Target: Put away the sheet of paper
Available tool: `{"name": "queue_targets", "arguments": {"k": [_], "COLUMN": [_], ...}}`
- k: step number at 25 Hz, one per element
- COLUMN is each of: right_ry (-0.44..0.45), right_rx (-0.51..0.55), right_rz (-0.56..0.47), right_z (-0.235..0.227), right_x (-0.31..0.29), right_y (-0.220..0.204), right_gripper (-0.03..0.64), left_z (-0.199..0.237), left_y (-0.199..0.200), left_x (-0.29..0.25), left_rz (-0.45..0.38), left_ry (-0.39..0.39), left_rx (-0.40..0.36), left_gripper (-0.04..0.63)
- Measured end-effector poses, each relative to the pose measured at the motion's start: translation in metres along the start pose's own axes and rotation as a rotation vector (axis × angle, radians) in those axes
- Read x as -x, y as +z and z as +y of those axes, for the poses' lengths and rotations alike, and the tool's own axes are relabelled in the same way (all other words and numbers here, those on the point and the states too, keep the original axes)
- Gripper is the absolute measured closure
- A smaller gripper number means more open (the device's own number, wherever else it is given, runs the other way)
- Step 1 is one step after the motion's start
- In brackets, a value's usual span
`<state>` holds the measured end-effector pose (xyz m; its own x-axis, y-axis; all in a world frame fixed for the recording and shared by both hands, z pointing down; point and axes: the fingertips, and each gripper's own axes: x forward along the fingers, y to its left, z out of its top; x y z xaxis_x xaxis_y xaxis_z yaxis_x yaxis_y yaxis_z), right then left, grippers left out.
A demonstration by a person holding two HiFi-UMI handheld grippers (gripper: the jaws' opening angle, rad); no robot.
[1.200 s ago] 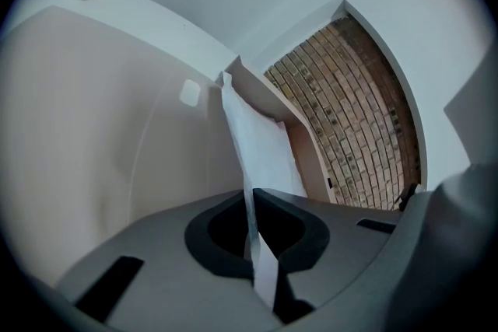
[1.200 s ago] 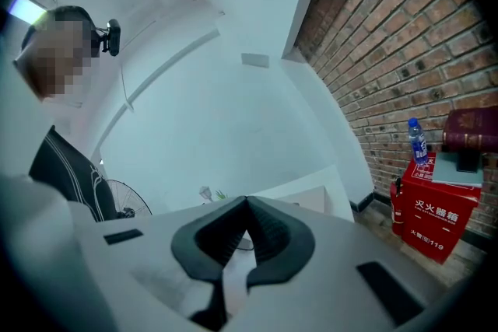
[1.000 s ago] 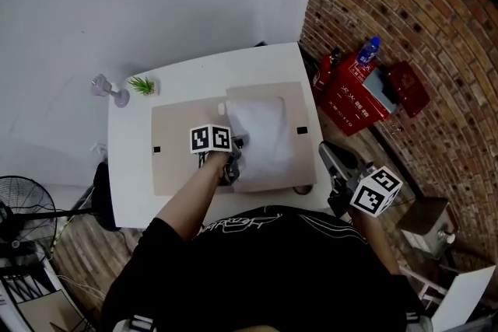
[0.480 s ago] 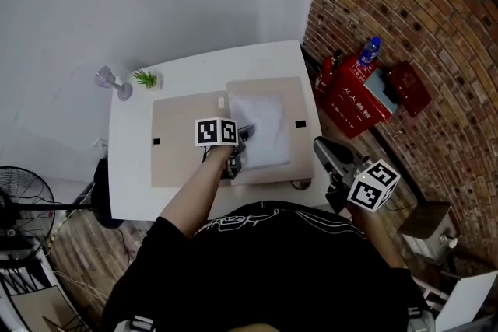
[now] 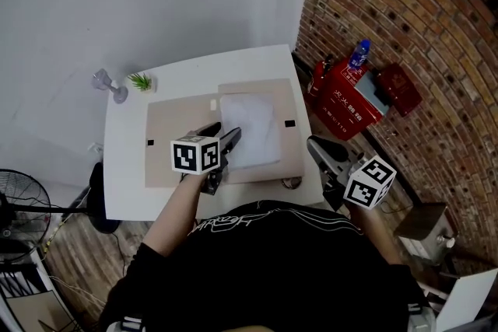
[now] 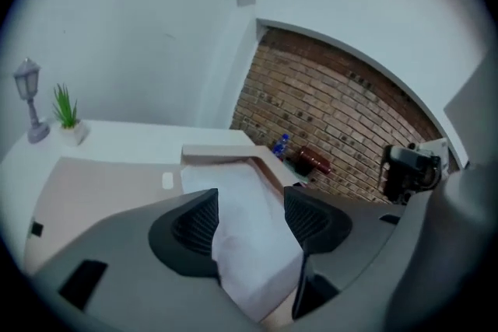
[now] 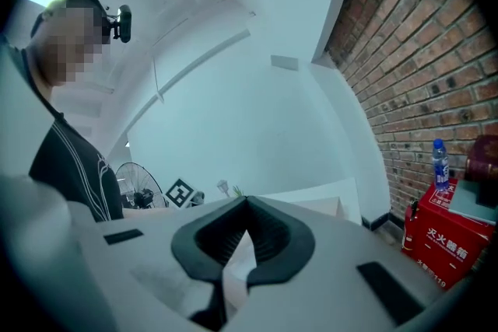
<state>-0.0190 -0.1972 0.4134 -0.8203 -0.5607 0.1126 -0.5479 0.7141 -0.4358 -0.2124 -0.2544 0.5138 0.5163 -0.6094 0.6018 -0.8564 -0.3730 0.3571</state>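
Left tongs (image 6: 250, 221): jaws wide apart and just been opening. The pads (image 6: 194, 225) press on nothing. The sheet of paper (image 6: 253, 260) shows through the gap, lying below rather than gripped. In the head view the left tongs (image 5: 226, 138) hang over the near left part of the sheet, pointing down and away from the person.

Right tongs (image 7: 245, 204): jaws brought together, tips meeting, nothing held. In the head view the right tongs (image 5: 315, 145) are off the table's right edge, well apart from the paper and pointing roughly level.

Sheet of paper (image 5: 249, 128): white, a little rumpled, lying on the right half of a tan folder (image 5: 175, 136). The folder is spread open on the white table (image 5: 124, 175). In the left tongs view its far edge (image 6: 222, 154) stands up as a low lip just behind the sheet. Small black tabs sit at the folder's left side (image 5: 149, 142) and right side (image 5: 289, 123).

Far left corner of the table: a small potted plant (image 5: 141, 82), with a little lamp-post ornament (image 5: 105, 83) just beside it.

Right of the table, against the brick wall (image 5: 405, 4): a red box (image 5: 342, 101) on the floor, with a blue-capped bottle (image 5: 358, 53) standing on it.

Lower left, on the floor: a black fan (image 5: 15, 214).
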Motion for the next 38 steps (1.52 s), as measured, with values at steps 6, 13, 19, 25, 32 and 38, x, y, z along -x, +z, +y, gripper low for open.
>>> {"name": "queue_targets", "arguments": {"k": [6, 13, 19, 25, 32, 38], "right_ry": [0.054, 0.190, 0.223, 0.221, 0.234, 0.244], "right_rx": [0.020, 0.055, 0.113, 0.132, 0.143, 0.152], "right_rz": [0.017, -0.053, -0.048, -0.047, -0.037, -0.024], "right_z": [0.007, 0.043, 0.061, 0.066, 0.072, 0.073], "right_x": [-0.008, -0.018, -0.022, -0.020, -0.025, -0.029], "right_y": [0.005, 0.024, 0.028, 0.030, 0.029, 0.028], "right_gripper": [0.615, 0.615, 0.615, 0.615, 0.615, 0.615], "left_z": [-0.051, -0.103, -0.117, -0.121, -0.115, -0.107], "left_y": [0.025, 0.051, 0.058, 0.056, 0.052, 0.050], "left_x": [0.054, 0.096, 0.110, 0.112, 0.120, 0.123], "left_rz": [-0.184, -0.302, -0.352, -0.353, -0.356, -0.370], "left_ry": [-0.133, -0.296, -0.368, -0.371, -0.344, -0.322], "left_rx": [-0.097, -0.112, -0.138, -0.134, -0.115, -0.106], "left_gripper": [0.452, 0.547, 0.552, 0.553, 0.554, 0.552]}}
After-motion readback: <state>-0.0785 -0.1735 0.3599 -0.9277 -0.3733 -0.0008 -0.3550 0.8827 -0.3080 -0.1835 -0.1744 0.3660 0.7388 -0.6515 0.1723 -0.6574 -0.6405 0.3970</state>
